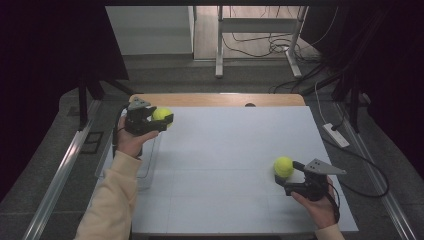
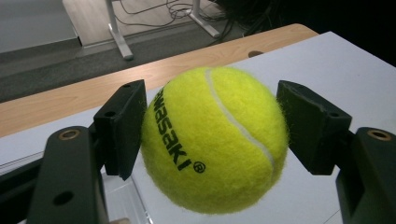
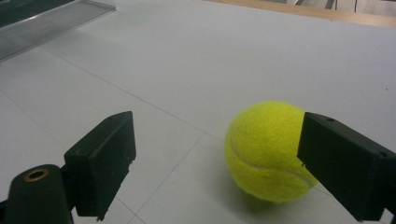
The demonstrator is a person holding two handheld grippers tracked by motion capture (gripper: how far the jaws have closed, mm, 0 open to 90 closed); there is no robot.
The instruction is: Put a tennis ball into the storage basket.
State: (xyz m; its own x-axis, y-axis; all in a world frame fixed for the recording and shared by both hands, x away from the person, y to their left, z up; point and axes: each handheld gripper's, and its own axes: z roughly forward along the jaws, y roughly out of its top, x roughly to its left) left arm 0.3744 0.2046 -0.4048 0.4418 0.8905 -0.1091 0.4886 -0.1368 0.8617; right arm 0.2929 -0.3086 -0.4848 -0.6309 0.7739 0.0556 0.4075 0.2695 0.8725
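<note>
I'm seeing yellow-green ball showing black lettering, white seam; black tongs; surface showing white.

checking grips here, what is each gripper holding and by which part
Left gripper clamps a tennis ball across its sides. Right gripper is open, holding nothing.
</note>
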